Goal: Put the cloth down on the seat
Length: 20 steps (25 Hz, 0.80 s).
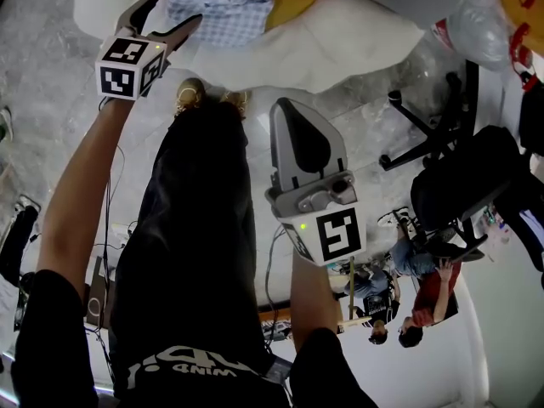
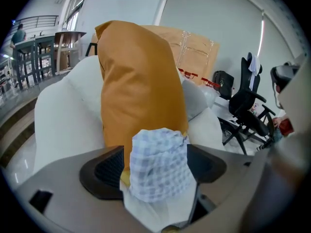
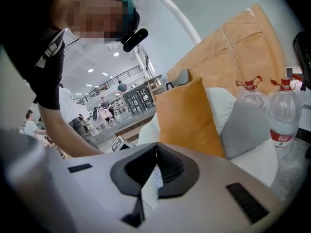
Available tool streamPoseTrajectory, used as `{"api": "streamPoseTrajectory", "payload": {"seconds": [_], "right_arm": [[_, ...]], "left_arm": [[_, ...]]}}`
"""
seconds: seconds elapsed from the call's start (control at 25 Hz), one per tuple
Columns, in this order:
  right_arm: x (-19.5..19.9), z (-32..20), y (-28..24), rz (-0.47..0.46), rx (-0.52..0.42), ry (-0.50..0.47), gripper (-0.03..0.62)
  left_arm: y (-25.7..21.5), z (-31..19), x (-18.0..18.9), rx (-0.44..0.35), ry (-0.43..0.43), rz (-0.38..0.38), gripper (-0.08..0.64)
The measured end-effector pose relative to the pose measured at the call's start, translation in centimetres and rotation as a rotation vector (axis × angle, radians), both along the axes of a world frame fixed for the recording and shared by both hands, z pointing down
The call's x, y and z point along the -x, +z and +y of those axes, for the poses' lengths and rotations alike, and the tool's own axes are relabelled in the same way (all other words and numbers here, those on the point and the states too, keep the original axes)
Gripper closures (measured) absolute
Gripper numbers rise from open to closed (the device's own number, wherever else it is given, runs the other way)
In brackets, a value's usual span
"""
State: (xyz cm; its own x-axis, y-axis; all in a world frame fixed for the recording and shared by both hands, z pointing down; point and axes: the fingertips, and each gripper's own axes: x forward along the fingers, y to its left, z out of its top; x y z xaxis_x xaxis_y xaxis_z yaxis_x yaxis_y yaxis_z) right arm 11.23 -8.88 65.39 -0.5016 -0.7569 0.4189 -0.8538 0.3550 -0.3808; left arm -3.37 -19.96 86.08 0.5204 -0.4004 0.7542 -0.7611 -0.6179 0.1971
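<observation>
Hovering with the left gripper (image 1: pixel 177 8) at the front of the white seat (image 1: pixel 357 49), jaws spread wide; framing the blue-and-white checked cloth (image 2: pixel 160 164) between the pads without pressing on it; finding that cloth bunched in a heap on the seat, right up against the orange cushion (image 2: pixel 138 81) behind it. Holding the right gripper (image 1: pixel 297 113) nearer the body, well apart from the cloth, jaws pressed together at the tips, gripping nothing. Taking in the furniture: pale, plump upholstery; a grey cushion (image 3: pixel 245 125) tucked beside the orange one; two clear water bottles (image 3: pixel 284 115) with red tops just past it. Glancing at the floor (image 1: pixel 51 100): glossy grey marble-look surface under the person's tan shoes (image 1: pixel 189 96). Sweeping the room: a black office chair (image 1: pixel 459 177) off to the right; a tall brown board wrapped in plastic (image 3: pixel 243 47) propped against a white wall; a balcony railing (image 2: pixel 39 21) and tables (image 2: pixel 39 57) further back; other people (image 3: pixel 104 110) seated in the distance.
</observation>
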Motion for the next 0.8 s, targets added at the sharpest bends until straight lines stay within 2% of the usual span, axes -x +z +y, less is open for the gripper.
{"api": "streamPoseTrajectory", "payload": {"seconds": [0.08, 0.12, 0.16, 0.2, 0.32, 0.44, 0.6, 0.8], "right_arm": [[0.4, 0.1, -0.4, 0.000, -0.003, -0.004, 0.571], [0.5, 0.2, -0.7, 0.001, -0.004, -0.006, 0.571], [0.6, 0.2, -0.9, 0.003, -0.004, -0.008, 0.571], [0.8, 0.3, -1.2, 0.005, -0.004, -0.010, 0.571], [1.3, 0.3, -2.6, 0.006, -0.008, -0.014, 0.571], [1.9, 0.2, -4.2, 0.007, -0.018, -0.025, 0.572], [2.5, -0.1, -6.8, 0.007, -0.035, -0.039, 0.571], [3.1, 0.3, -11.5, 0.008, -0.044, -0.055, 0.571]], "left_arm": [[-0.6, 0.4, 0.0, 0.019, 0.007, 0.013, 0.172], [-1.1, 0.6, -0.1, 0.023, 0.016, 0.018, 0.206], [-1.7, 0.7, -0.2, 0.016, 0.027, 0.022, 0.300], [-2.3, 0.8, -0.3, 0.001, 0.039, 0.024, 0.361], [-4.2, 1.2, -0.3, -0.029, 0.071, 0.022, 0.480], [-6.4, 1.9, -0.2, -0.015, 0.093, 0.022, 0.551], [-11.1, 2.3, -0.8, -0.016, 0.096, 0.117, 0.554], [-18.7, 3.6, -1.2, -0.047, 0.169, 0.149, 0.554]]}}
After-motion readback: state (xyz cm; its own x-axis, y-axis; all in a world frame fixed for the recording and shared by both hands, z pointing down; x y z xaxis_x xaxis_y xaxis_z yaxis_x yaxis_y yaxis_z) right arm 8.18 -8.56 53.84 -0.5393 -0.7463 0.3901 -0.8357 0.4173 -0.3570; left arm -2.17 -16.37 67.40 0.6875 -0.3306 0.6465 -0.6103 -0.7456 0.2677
